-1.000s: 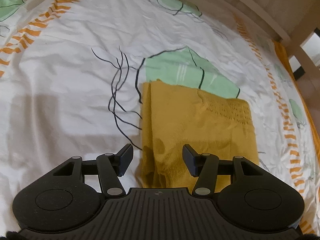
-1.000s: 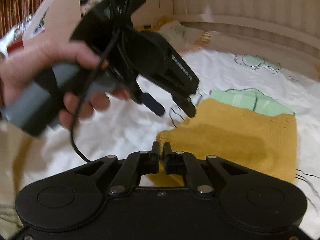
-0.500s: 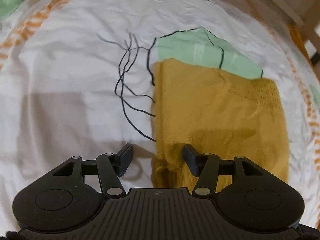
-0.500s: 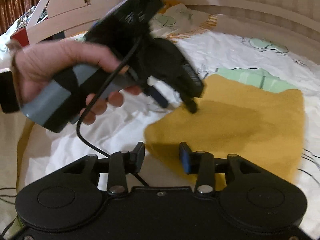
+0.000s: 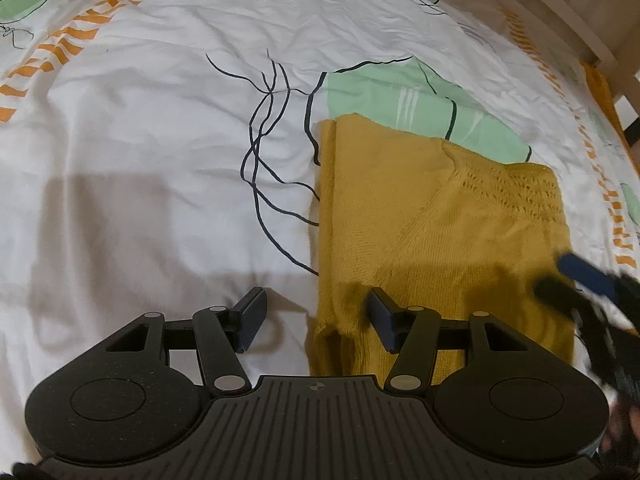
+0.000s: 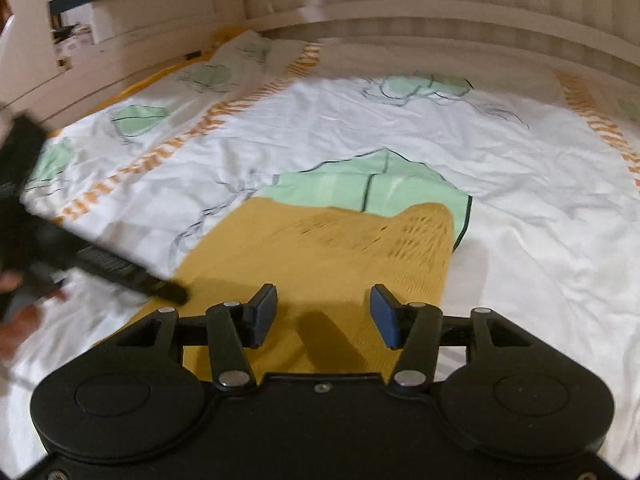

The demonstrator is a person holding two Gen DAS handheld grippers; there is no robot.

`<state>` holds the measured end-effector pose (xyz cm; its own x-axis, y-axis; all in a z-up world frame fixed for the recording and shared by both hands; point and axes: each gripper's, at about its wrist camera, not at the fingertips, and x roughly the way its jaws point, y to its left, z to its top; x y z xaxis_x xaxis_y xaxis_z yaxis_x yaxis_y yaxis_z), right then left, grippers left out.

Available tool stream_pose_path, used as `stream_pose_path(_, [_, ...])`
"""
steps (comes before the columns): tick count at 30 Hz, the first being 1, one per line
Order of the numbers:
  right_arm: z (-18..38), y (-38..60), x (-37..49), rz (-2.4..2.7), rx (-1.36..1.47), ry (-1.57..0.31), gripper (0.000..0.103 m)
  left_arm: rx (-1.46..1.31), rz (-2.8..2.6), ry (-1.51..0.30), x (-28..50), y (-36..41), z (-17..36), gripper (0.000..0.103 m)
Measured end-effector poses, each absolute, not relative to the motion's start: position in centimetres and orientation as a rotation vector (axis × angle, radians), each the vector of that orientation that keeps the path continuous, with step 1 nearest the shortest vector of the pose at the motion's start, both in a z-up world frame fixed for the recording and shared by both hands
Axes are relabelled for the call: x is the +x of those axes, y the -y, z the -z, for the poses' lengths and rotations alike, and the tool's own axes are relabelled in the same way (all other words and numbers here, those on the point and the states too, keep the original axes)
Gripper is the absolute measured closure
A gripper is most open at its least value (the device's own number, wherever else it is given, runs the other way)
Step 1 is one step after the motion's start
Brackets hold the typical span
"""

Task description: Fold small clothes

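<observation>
Right tool (image 6: 323, 316) now spread (earlier pinched), over folded mustard garment (image 6: 320, 248), left tool (image 5: 316, 320) spread low

Folded knit garment (image 5: 432, 232) lies flat on bedsheet (image 5: 152, 152), partly over a leaf print (image 5: 400, 108) at its far edge. Left gripper (image 5: 316, 320) straddles the garment's near left corner: one finger over the sheet, the other over the knit. Right gripper (image 6: 323, 316) sits above the garment's near edge, to the right of the left one. Headboard (image 6: 440, 4) stands behind the bed.
</observation>
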<state>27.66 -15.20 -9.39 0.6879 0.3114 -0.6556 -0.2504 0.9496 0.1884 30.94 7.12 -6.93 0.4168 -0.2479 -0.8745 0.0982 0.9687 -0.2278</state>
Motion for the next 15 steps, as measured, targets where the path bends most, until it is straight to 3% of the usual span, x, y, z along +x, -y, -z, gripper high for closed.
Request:
stream_pose_path(12, [10.9, 16.3, 33.0, -0.235, 0.113, -0.789, 0.044, -0.145, 0.222, -1.118, 31.0, -7.1, 7.0, 0.047])
stream_pose_path(15, [10.0, 17.4, 32.0, -0.237, 0.193, -0.772, 0.037, -0.16, 0.228, -1.102, 30.7, -7.2, 6.8, 0.047])
